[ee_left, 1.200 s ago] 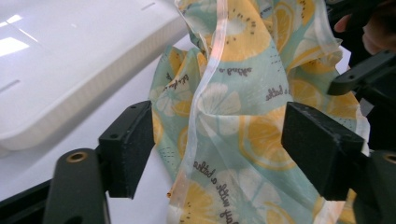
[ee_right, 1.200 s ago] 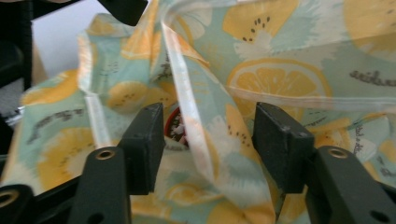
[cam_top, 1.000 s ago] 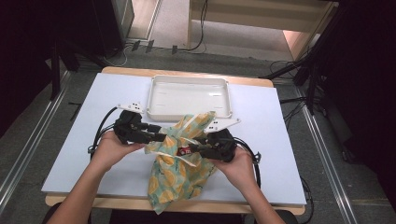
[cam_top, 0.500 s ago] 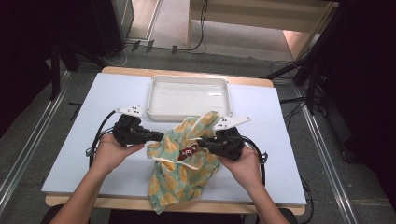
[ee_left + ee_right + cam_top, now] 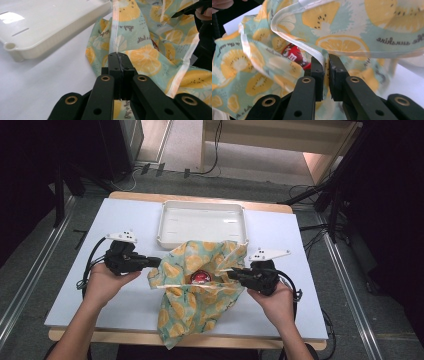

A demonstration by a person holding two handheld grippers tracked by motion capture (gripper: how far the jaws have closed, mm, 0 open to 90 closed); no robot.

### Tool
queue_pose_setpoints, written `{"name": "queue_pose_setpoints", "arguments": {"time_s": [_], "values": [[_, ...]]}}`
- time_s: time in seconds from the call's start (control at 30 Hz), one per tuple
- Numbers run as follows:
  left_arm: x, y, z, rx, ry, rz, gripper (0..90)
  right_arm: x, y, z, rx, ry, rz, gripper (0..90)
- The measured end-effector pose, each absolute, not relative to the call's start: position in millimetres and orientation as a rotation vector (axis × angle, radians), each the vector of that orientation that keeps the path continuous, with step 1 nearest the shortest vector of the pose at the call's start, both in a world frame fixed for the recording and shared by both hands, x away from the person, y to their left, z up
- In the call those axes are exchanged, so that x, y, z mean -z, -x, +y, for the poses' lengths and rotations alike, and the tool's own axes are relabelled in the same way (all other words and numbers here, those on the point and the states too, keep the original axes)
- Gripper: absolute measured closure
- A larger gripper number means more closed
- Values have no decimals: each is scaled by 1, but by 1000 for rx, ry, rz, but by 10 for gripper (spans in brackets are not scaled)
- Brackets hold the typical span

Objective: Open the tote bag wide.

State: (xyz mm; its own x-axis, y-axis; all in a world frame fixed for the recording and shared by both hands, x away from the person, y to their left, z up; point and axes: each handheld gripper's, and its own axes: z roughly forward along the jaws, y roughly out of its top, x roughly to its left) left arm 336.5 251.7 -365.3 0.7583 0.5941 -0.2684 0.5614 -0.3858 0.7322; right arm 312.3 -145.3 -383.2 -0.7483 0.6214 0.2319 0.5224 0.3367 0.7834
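Table: white top, with a white tray at 12 o'clock from the work, its near edge touching or just under the cloth's far corner.

Bag: a thin printed pouch with lemon and kiwi pattern, lying at the table's middle and trailing toward 6 o'clock over the front edge. We judge it light, limp and a bit slick; it will sag and fold wherever it is not held. Best purchase is the pale seamed rim of the mouth, which gives a firmer band than the loose body.

Left gripper: at 9 o'clock of the bag, jaws shut tight on the rim, the fabric pinched between the pads.

Right gripper: at 3 o'clock, jaws nearly together, clamping the opposite rim fold; its jaws have just been closing on it.

Red packet: small and glossy, sitting inside the opened mouth, between the two grips. Probably light, crinkly and easy to slide out.
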Motion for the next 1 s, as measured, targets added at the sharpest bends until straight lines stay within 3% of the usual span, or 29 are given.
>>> {"name": "queue_pose_setpoints", "arguments": {"time_s": [1.0], "values": [[381, -327, 302, -34, -2025, 1042, 900, 397, -302, -194, -1330, -1229, 2373, 857]]}}
